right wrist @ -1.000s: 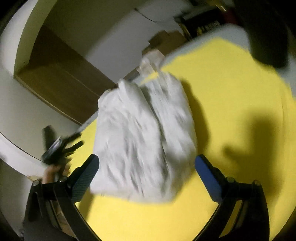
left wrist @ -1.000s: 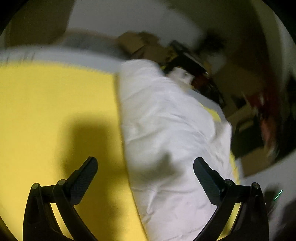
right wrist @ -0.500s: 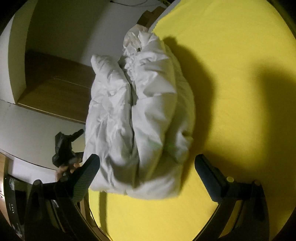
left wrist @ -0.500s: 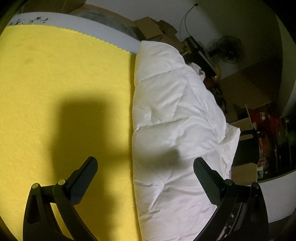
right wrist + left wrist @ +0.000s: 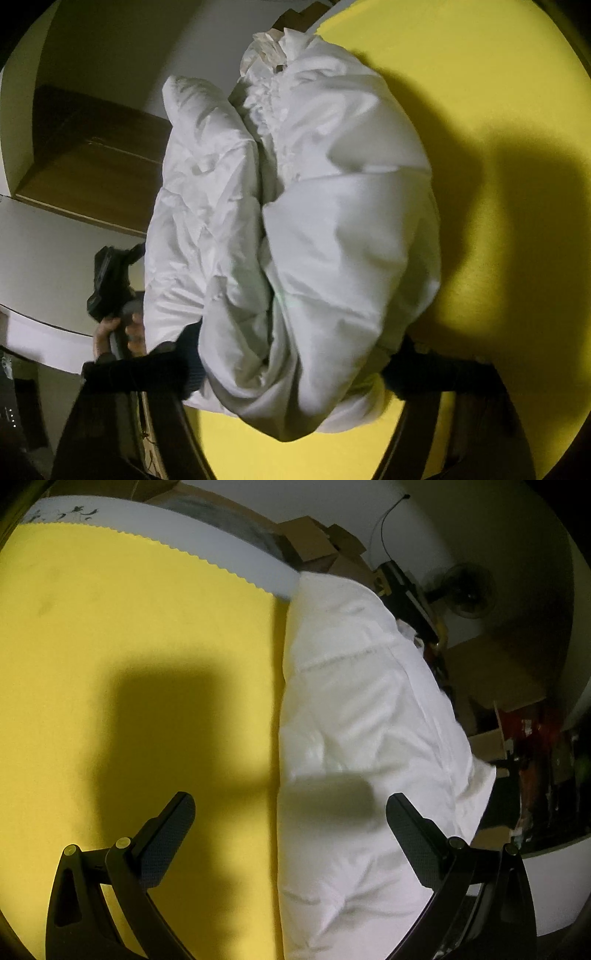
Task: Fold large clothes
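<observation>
Your left gripper hangs wide open over the white padded jacket lying along the yellow cloth's edge; your right gripper's blurred fingers straddle its folded end, grip unclear.

Count: 1 white puffy jacket, 1 yellow cloth under it, 2 hand-held grippers (left, right), 1 fan, several cardboard boxes.

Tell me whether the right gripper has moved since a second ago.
Yes. The right gripper has closed in on the white jacket, which fills more of the right wrist view against the yellow cloth; its fingers now reach the near end.
</observation>
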Available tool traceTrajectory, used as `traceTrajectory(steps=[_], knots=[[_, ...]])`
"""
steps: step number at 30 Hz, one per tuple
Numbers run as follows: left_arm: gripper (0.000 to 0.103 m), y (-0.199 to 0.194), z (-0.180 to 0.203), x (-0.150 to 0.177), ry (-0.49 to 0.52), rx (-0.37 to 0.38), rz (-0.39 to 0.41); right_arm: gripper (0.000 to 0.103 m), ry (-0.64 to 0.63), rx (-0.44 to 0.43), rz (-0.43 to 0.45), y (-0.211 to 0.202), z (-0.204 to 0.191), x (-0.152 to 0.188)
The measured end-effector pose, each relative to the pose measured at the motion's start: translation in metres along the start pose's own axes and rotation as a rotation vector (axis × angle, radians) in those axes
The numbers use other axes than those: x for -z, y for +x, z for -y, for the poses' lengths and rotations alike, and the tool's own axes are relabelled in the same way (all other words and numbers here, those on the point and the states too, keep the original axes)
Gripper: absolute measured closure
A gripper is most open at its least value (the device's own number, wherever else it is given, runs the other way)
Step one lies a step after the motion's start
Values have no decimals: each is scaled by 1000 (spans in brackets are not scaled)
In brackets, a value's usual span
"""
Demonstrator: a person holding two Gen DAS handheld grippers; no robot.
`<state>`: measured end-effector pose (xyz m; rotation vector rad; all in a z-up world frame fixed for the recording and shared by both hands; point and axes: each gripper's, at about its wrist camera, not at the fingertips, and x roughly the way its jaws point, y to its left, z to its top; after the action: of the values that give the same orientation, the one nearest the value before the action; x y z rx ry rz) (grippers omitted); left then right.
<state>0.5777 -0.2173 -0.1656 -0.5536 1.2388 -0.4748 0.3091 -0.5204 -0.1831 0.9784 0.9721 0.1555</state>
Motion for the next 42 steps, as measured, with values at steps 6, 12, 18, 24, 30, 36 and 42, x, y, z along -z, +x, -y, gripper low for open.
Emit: traceTrajectory(steps=[6, 12, 18, 24, 30, 36, 42], knots=[[0, 27, -27, -35, -160, 317, -106, 33, -45, 16, -9, 0, -1, 2], [0, 69, -20, -60, -80, 379, -209, 33, -63, 18, -32, 3, -5, -1], [0, 91, -9, -72, 18, 466, -275, 33, -84, 24, -44, 5, -6, -1], [1, 98, -4, -78, 51, 459, -321, 34, -107, 38, -42, 7, -7, 0], [34, 98, 19, -75, 146, 371, -287, 47, -125, 55, -25, 10, -18, 3], [70, 90, 33, -72, 237, 345, -251, 54, -122, 51, -22, 18, -28, 5], [82, 74, 38, -54, 284, 319, -186, 66, -102, -4, 15, 17, -30, 3]])
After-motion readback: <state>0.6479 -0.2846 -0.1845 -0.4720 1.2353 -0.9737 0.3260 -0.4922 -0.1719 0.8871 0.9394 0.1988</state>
